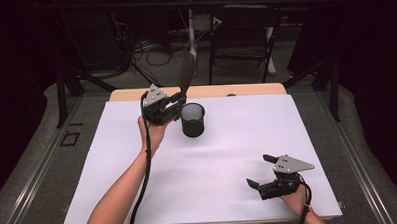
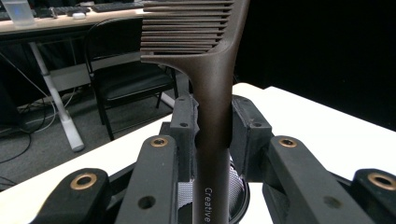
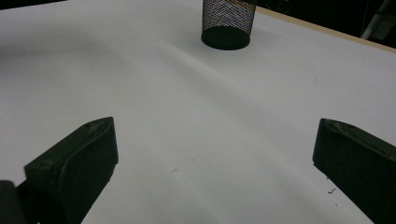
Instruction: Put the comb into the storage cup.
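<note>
Tongs on the left (image 1: 178,98) clamp the handle of one brown comb (image 1: 186,72), the left forearm stretched forward and raised above the counter (image 1: 238,155). The comb stands nearly upright, long axis vertical, teeth at the top, just beside one black mesh cup (image 1: 193,120). The right tongs (image 1: 258,171) rest low near the counter's front edge, jaws wide apart, nothing between them.

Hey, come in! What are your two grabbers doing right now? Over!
Left gripper shut on brown comb, held above mesh cup. Right gripper open, empty, low over white table. Nothing in the way.
</note>
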A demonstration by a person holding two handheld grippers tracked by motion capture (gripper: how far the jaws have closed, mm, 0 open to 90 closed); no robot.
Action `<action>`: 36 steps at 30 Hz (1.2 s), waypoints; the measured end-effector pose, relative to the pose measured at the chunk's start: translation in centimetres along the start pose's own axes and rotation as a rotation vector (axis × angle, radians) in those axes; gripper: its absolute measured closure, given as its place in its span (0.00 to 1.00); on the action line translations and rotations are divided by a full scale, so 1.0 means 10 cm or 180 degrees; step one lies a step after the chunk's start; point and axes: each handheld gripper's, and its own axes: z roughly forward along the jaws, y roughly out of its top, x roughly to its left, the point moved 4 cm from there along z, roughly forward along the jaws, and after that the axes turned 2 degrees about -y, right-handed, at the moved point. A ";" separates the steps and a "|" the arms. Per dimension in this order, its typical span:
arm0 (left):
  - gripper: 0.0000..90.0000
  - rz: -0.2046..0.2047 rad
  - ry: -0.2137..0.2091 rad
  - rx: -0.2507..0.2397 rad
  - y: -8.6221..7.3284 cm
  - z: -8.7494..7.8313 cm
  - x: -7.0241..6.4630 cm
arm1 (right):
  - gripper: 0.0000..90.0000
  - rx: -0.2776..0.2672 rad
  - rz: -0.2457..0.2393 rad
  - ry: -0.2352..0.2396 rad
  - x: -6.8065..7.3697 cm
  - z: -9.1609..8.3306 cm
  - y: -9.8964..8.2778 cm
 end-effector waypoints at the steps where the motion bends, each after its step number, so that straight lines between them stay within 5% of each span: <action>1: 0.81 0.0000 0.0000 0.0000 0.00 0.00 0.00 | 0.00 0.0005 -0.0005 -0.0002 0.00 0.00 0.00; 36: 0.81 -0.0139 0.0046 -0.0220 0.07 0.12 0.08 | 0.00 0.0041 0.0006 0.0046 0.01 0.01 -0.01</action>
